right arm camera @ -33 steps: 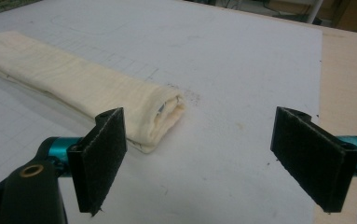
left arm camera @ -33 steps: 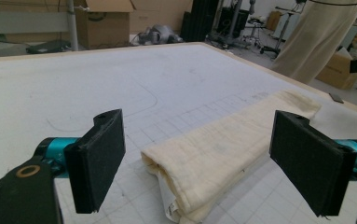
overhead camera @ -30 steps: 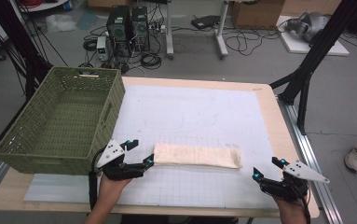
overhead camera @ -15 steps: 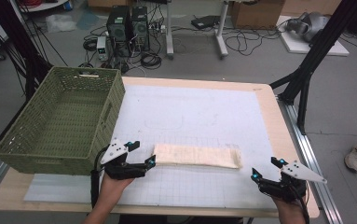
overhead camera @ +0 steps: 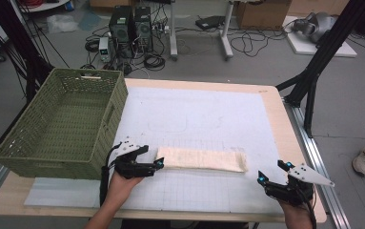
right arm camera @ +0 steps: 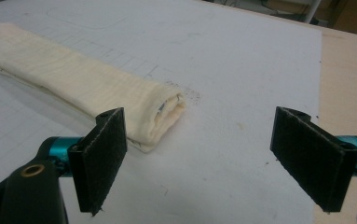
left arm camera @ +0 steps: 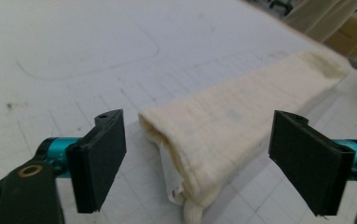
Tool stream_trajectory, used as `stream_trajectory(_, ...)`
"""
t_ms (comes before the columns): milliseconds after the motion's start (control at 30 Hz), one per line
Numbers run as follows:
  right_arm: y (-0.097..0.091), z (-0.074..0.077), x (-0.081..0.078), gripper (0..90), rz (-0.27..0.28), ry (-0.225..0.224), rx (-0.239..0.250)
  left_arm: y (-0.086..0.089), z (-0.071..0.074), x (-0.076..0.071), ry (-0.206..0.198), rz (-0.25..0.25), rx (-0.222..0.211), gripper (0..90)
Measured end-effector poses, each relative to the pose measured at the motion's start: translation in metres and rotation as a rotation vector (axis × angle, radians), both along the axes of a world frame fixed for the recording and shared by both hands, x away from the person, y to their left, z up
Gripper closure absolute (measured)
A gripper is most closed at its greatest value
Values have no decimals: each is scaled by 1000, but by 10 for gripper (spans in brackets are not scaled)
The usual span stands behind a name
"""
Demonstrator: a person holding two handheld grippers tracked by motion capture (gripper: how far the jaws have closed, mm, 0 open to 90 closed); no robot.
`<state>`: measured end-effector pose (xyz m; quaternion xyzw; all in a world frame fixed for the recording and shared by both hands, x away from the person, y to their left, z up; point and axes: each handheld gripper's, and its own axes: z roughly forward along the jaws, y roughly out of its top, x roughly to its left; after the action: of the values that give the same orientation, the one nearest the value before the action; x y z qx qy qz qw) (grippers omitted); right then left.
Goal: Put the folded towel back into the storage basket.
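Note:
A folded cream towel [overhead camera: 201, 159] lies as a long strip across the front of the white mat [overhead camera: 194, 114]. My left gripper [overhead camera: 152, 156] is at its left end. In the left gripper view the left gripper [left arm camera: 202, 163] is open with the towel's end [left arm camera: 232, 116] between the jaws, and neither pad touches it. Its jaws have just been closing a little. My right gripper [overhead camera: 271, 171] stands open near the table's front right corner, a short way beyond the towel's right end. In the right gripper view the right gripper [right arm camera: 209, 158] has bare mat between its jaws and the towel [right arm camera: 73, 74] lies ahead to the left.
A green woven basket [overhead camera: 108, 119] stands on the left of the table, close behind my left hand. The wooden table edge [overhead camera: 275, 105] borders the mat on the right. Computers, cables and a black stand sit on the floor beyond.
My left gripper has slid right, and its jaws now straddle the towel's left end. The right gripper and the towel have stayed put.

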<state>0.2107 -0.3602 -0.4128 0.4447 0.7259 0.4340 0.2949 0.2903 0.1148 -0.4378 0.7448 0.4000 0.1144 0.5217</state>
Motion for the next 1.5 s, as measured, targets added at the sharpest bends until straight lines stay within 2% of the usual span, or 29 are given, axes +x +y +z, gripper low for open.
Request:
stream_trajectory(33, 1, 0, 0, 172, -1, 3, 2, -2, -2, 1, 16, 8, 20, 228)
stream_trajectory(67, 1, 0, -1, 172, -2, 6, 1, -5, -5, 3, 27, 28, 73, 228)
stream_trajectory(267, 0, -1, -1, 172, -9, 6, 4, -11, -9, 10, 47, 24, 93, 263)
stream_trajectory(367, -1, -2, 0, 172, -7, 10, 1, -18, -10, 14, 50, 1, 163, 295)
stream_trajectory(433, 0, -2, 1, 172, -8, 10, 0, -20, -10, 14, 50, -5, 171, 346)
stream_trajectory(467, 0, -2, 1, 172, -7, 11, 0, -23, -11, 14, 50, -6, 194, 352)
stream_trajectory(567, 1, -3, 1, 172, -5, 11, -5, -24, -12, 16, 43, -4, 215, 362)
stream_trajectory(633, 2, -3, 1, 172, -8, 15, -3, -24, -13, 17, 62, -3, 213, 387)
stream_trajectory(733, 2, -3, 0, 172, -8, 17, -3, -25, -13, 16, 54, -4, 225, 413)
stream_trajectory(800, 3, -3, 1, 172, -6, 19, -9, -26, -13, 15, 48, -24, 238, 518)
stream_trajectory(833, 3, -3, 1, 172, -6, 20, -6, -26, -13, 15, 54, -39, 228, 518)
stream_trajectory(900, 3, -2, 1, 172, -9, 13, 4, -26, -13, 14, 52, -57, 224, 645)
stream_trajectory(967, 3, -2, 0, 173, -9, 12, 2, -26, -14, 14, 61, -75, 199, 723)
stream_trajectory(1000, 3, -2, 0, 173, -9, 12, 2, -26, -14, 13, 62, -85, 192, 723)
stream_trajectory(1033, 3, -2, 0, 172, -8, 14, 5, -27, -14, 13, 54, -97, 195, 794)
stream_trajectory(1133, 4, -2, 1, 172, -9, 12, 4, -28, -13, 10, 30, -99, 210, 815)
stream_trajectory(1233, 5, -2, 2, 171, -6, 22, -4, -28, -13, 9, 24, -96, 212, 818)
stream_trajectory(1367, 5, -4, 5, 171, -18, 36, 4, -27, -13, 8, 10, -95, 192, 820)
stream_trajectory(1433, 6, -3, 5, 171, 3, 30, 0, -24, -12, 6, -10, -96, 166, 822)
stream_trajectory(1500, 7, -3, 5, 171, 8, 25, 3, -24, -11, 6, -13, -96, 162, 822)
